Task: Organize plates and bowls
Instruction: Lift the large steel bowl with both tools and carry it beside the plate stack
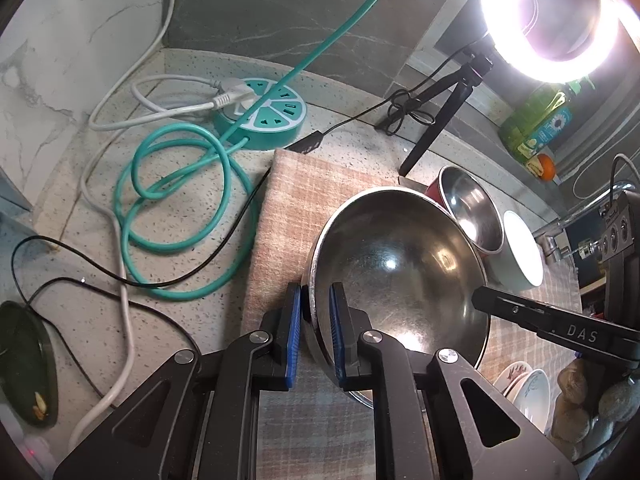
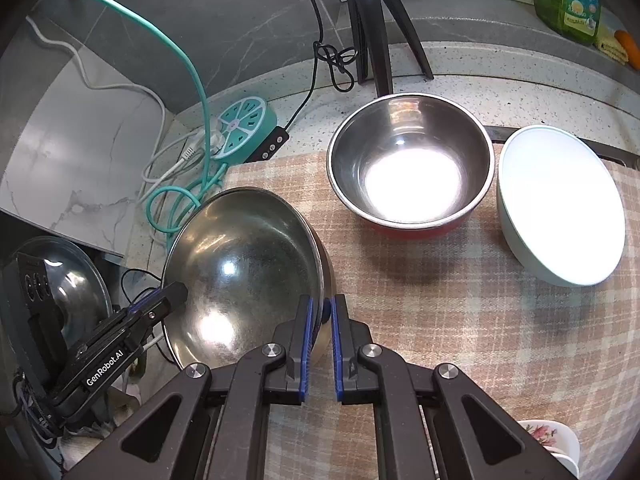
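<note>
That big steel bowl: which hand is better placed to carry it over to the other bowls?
Right, probably. The right gripper pinches the big steel bowl's rim nearest the red-sided bowl; the left gripper clamps the far rim.

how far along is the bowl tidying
Early. Nothing looks stacked yet: the red bowl and white bowl sit side by side on the cloth. In hand: both grippers, left and right, have their jaws shut on opposite rims of the big steel bowl. Left: placing it, then the others.
</note>
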`<state>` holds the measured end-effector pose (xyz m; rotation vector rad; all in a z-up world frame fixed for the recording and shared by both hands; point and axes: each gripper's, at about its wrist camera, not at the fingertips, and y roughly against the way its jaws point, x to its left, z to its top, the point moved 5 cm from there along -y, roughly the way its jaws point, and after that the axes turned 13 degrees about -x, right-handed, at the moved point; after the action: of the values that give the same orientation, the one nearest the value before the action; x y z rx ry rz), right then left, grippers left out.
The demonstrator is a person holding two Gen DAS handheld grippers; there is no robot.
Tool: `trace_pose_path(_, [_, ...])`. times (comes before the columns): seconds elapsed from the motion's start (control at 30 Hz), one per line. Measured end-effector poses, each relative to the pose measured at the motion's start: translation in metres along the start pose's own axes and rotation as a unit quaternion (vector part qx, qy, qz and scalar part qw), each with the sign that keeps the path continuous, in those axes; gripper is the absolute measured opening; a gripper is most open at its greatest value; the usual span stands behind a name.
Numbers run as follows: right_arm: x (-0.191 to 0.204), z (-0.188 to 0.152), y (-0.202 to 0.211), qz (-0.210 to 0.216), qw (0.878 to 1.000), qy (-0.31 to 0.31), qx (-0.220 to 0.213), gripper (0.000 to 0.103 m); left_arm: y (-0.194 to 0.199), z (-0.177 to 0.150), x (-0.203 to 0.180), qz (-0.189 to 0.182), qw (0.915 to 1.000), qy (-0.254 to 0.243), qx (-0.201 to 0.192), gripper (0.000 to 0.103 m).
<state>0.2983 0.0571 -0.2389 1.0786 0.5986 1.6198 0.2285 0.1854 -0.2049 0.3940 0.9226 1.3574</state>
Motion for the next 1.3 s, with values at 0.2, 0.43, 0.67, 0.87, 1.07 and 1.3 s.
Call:
trace_pose_path(0.2, [-0.001,0.000,0.000,-0.001,1.000,-0.002,0.000,0.008,0.002,0.000,-0.001,0.003,1.0000,-0.002,-0.002,0.012])
trace_pose_path(0.43, [-0.001,-0.005,0.005,0.001,1.000,-0.001,0.002,0.008,0.009,-0.002,0.000,0.002,1.0000,0.004,-0.004,0.012])
trace_pose_path(0.67, [0.002,-0.016,0.015,0.004,1.000,0.001,0.004,0.008,0.019,-0.012,-0.002,0.003,1.0000,0.004,-0.006,0.012])
trace_pose_path(0.87, [0.006,-0.027,0.027,0.010,1.000,0.005,0.007,0.008,0.035,-0.019,-0.002,0.001,0.9999,0.008,-0.013,0.012])
trace_pose_path(1.07, [0.012,-0.040,0.039,0.019,1.000,0.008,0.009,0.008,0.053,-0.024,-0.002,0.003,0.9998,0.005,-0.021,0.012])
trace_pose_path(1.3, [0.015,-0.059,0.047,0.024,0.999,0.014,0.019,0.008,0.069,-0.041,0.003,0.005,0.9995,0.017,-0.026,0.012])
